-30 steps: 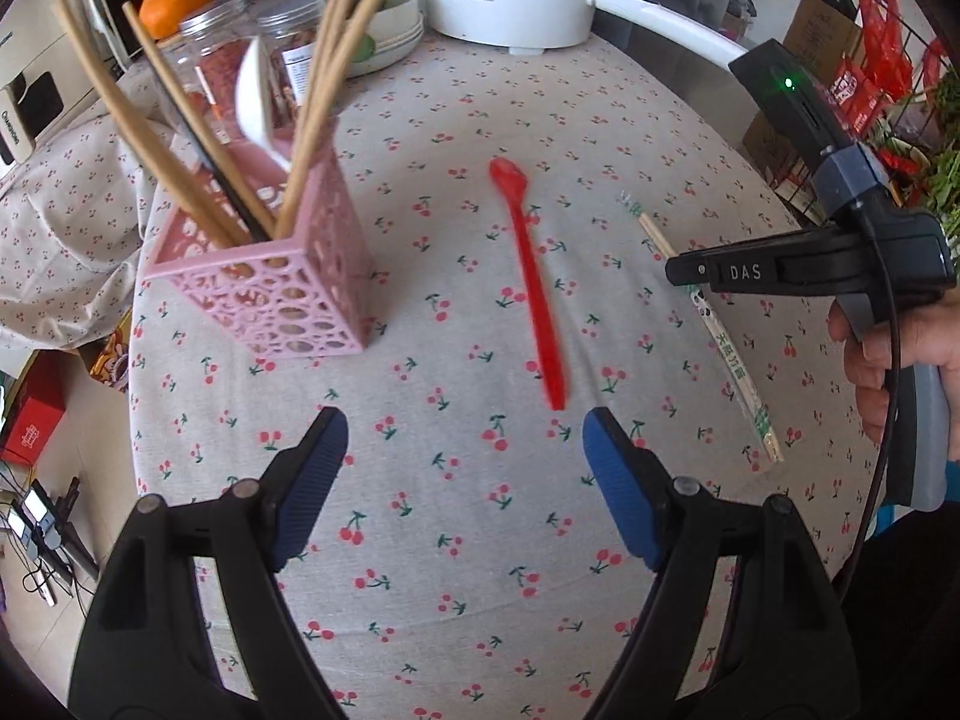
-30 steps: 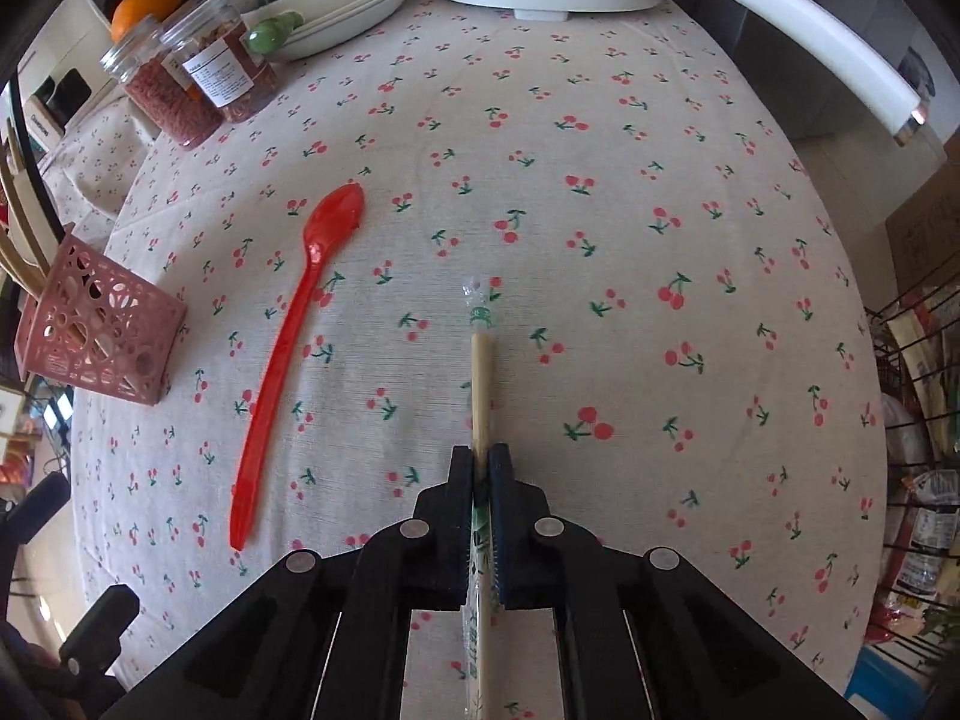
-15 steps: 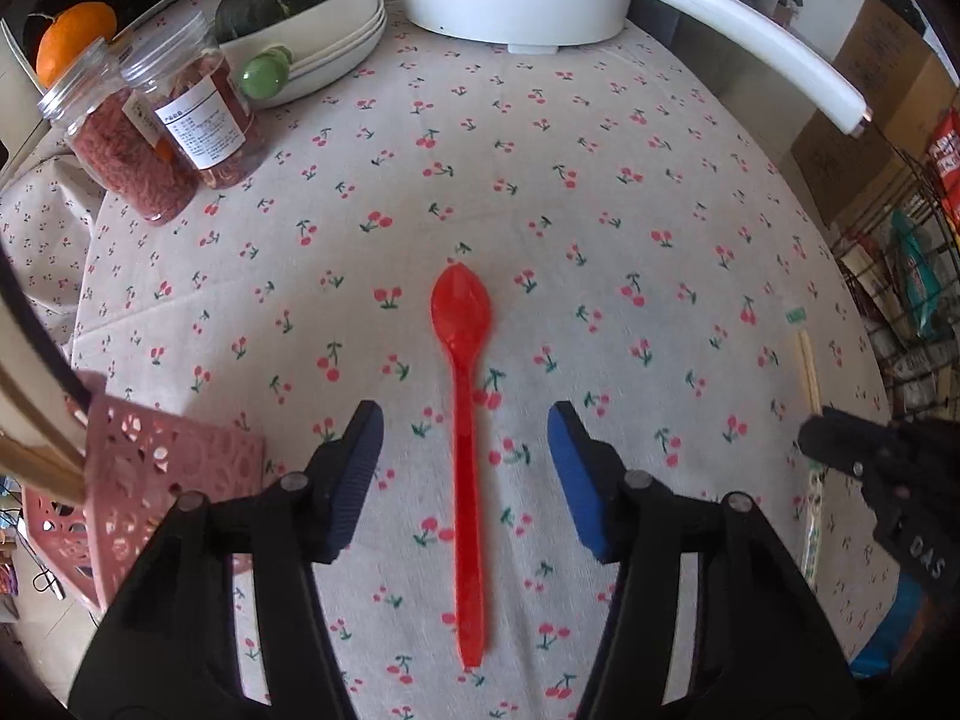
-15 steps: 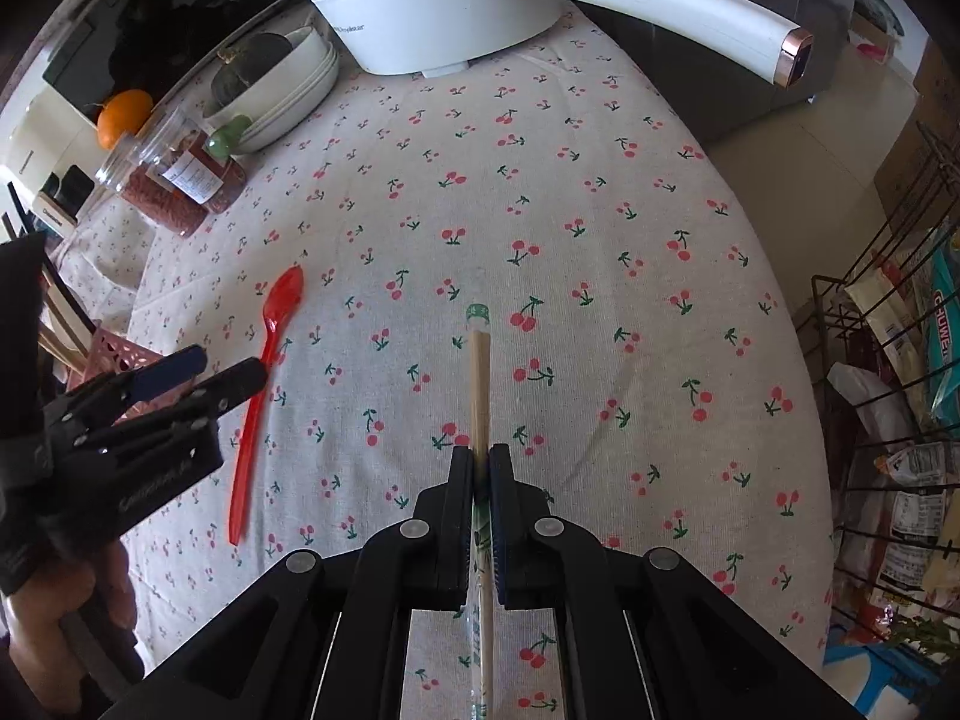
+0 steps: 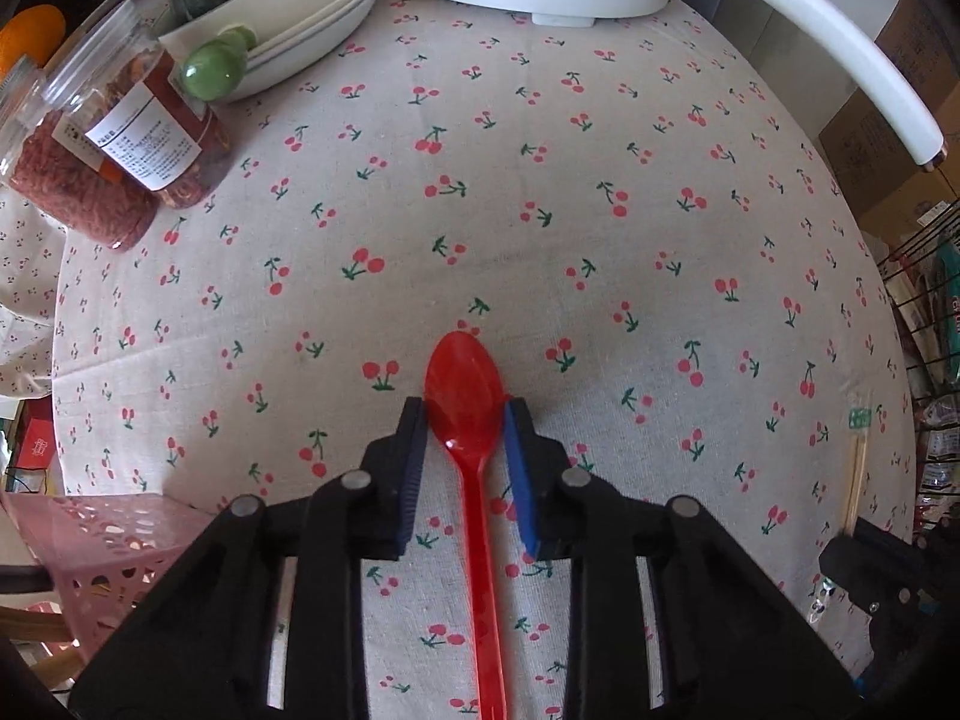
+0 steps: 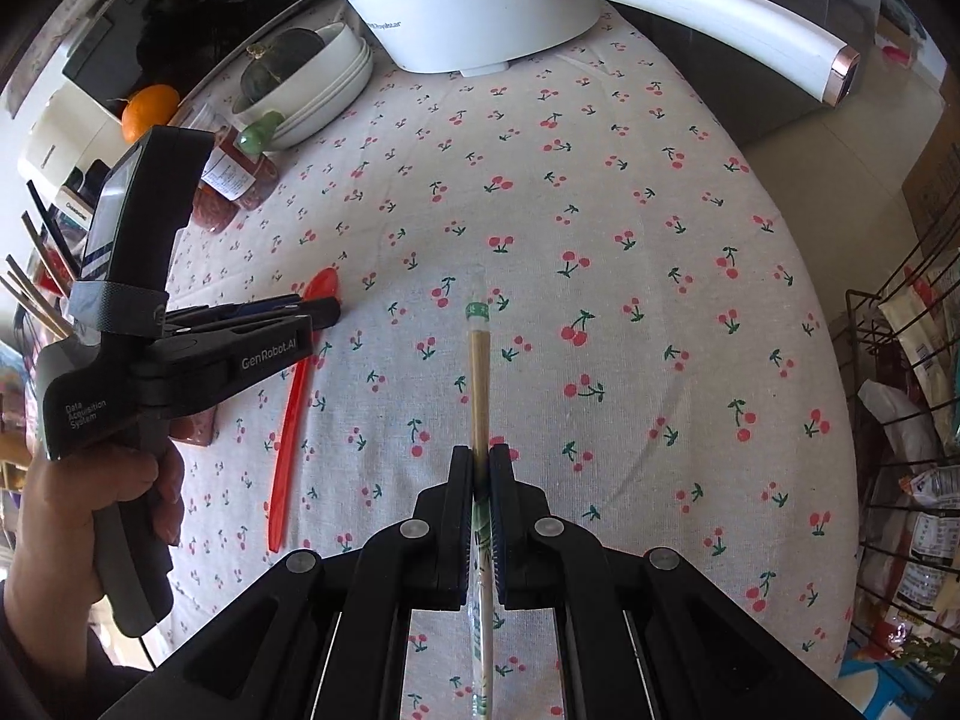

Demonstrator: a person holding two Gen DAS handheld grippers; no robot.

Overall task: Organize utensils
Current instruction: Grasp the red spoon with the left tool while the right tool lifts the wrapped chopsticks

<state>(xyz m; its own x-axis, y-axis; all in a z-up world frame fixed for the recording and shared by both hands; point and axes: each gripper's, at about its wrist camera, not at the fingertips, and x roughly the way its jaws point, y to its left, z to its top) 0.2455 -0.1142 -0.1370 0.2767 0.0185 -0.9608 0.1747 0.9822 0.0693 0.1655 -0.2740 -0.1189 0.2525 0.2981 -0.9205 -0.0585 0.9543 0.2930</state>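
A long red plastic spoon (image 5: 465,396) lies on the cherry-print tablecloth (image 5: 540,228). My left gripper (image 5: 465,414) has its blue pads against both sides of the spoon's bowl, shut on it; it also shows in the right wrist view (image 6: 324,306) with the spoon (image 6: 288,420) under it. My right gripper (image 6: 480,459) is shut on wrapped wooden chopsticks (image 6: 479,372) and holds them above the cloth; they show at the right edge of the left wrist view (image 5: 855,468). The pink utensil basket (image 5: 114,546) stands at lower left.
Two clear jars of red dried goods (image 5: 108,144) stand at far left. Stacked white bowls with a dark squash (image 5: 276,18) and a white pot with a long handle (image 5: 828,54) stand at the back. An orange (image 6: 150,111) lies far left. A wire rack (image 6: 900,420) stands off the table's right edge.
My left gripper moved forward along the red spoon and closed on its bowl. My right gripper has lifted the chopsticks and the left hand has come into its view.
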